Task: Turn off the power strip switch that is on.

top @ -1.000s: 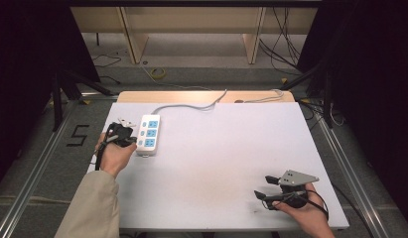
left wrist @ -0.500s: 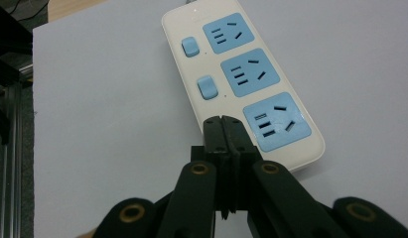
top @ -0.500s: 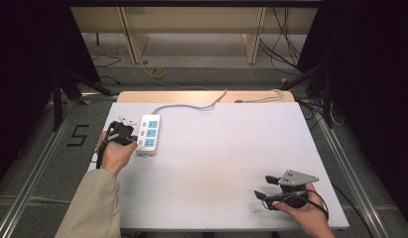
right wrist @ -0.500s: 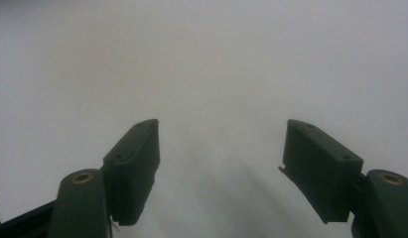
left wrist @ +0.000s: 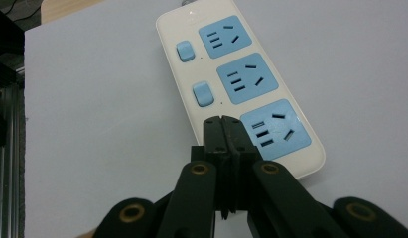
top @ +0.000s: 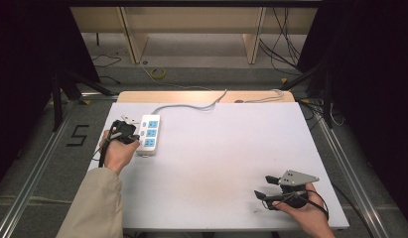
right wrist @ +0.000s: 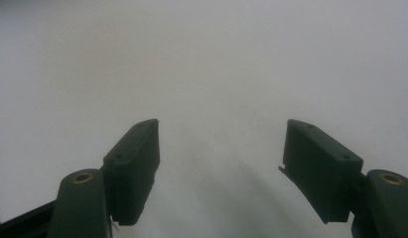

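Just over power strip's (left wrist: 241, 84) near end, left tongs (left wrist: 223, 120) closed, empty; right tongs (right wrist: 219, 148) open, well apart.

Overhead view and close gripper views share the table (top: 216, 163).

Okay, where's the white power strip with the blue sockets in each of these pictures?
High view: the power strip lies at the table's left side, just right of the left tool.
Left gripper view: it runs from top centre down to the right, with the shut tool tips over its near end, beside the nearest socket.
Right gripper view: not in it.
Shared landmark: the white tabletop.
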A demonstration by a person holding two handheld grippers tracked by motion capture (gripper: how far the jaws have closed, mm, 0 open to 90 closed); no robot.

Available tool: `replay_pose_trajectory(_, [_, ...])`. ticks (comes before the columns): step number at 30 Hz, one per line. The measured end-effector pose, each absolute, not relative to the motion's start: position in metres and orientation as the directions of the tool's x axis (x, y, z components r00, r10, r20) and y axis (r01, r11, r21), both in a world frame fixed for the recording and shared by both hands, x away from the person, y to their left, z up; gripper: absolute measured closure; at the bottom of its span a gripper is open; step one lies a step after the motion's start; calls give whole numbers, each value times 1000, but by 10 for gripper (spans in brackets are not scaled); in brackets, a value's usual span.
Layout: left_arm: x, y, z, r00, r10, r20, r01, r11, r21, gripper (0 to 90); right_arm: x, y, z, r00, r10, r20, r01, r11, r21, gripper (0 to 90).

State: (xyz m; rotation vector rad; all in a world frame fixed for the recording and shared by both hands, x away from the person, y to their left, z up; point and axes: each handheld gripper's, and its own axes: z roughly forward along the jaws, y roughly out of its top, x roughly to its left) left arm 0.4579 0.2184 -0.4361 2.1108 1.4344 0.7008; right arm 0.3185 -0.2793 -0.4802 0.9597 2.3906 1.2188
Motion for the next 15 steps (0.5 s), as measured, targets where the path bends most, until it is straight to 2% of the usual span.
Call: replay_pose_trajectory(15, [462,218,-438,310,941,138,687,-323,651,899,319,-279,-480,-736,675,38,428,421,800,315])
